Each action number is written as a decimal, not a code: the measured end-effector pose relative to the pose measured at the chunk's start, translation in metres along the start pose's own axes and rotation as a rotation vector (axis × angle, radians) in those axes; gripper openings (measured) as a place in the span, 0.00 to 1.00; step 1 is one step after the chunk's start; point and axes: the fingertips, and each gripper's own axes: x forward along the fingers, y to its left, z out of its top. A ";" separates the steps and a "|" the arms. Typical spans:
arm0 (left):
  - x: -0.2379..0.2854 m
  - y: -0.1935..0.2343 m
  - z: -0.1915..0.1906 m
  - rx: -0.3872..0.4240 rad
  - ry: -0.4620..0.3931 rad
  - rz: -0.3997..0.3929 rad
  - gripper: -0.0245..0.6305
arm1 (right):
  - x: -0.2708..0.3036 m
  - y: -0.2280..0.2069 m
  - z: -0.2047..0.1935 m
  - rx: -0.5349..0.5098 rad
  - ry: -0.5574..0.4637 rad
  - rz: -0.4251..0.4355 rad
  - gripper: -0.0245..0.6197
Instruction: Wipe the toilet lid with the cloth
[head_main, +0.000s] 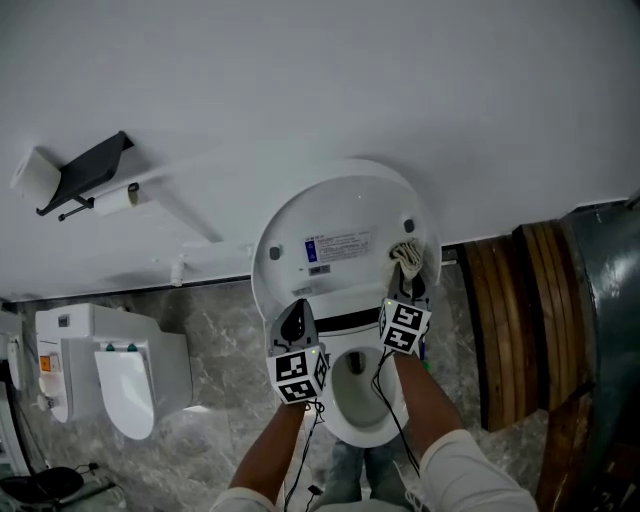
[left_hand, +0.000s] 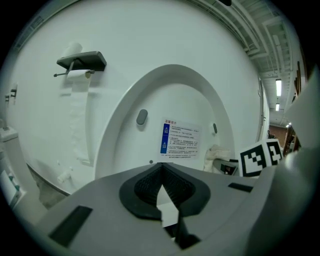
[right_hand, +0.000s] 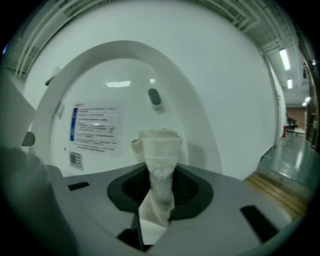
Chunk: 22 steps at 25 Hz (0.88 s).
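The white toilet lid stands raised against the wall, its underside with a printed sticker facing me. My right gripper is shut on a white cloth, which touches the lid's right side. In the right gripper view the cloth stands up from the closed jaws in front of the lid. My left gripper is shut and holds nothing, just short of the lid's lower left. The left gripper view shows the lid, the cloth and the closed jaws of my left gripper.
The open toilet bowl lies below the grippers. A black holder with a toilet paper roll hangs on the wall at left. A white fixture stands on the floor at left. Wooden boards and a grey metal body are at right.
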 end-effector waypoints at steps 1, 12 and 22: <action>-0.003 0.006 -0.001 -0.004 0.000 0.010 0.06 | -0.008 0.016 0.001 -0.015 -0.018 0.045 0.19; -0.036 0.091 -0.032 -0.010 0.014 0.135 0.06 | -0.072 0.242 -0.025 -0.138 -0.049 0.553 0.19; -0.043 0.109 -0.047 -0.032 0.033 0.143 0.06 | -0.039 0.278 -0.045 -0.180 0.027 0.548 0.19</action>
